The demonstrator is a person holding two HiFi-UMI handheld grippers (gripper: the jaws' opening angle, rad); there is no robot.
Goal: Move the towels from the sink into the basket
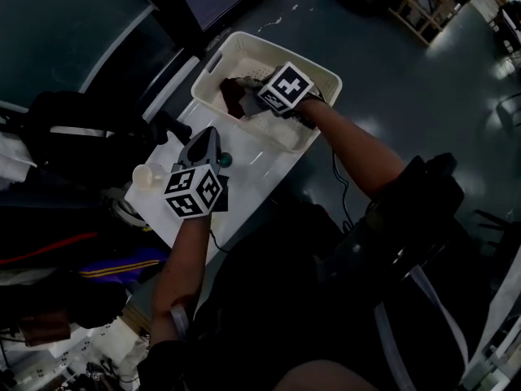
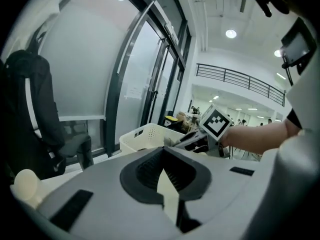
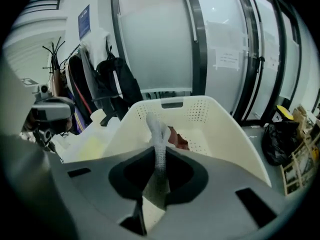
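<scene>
Holding the pale towel (image 3: 159,131) pinched in the narrow jaws of your right gripper (image 3: 159,156), you keep it above the open top of the basket (image 3: 220,129), so that it can fall inside when the jaws let go. A red-brown towel (image 3: 178,139) already lies on the basket floor. Your left gripper (image 2: 161,159) hangs beside the basket with its jaws together and nothing between them, I think to stay out of the way.
</scene>
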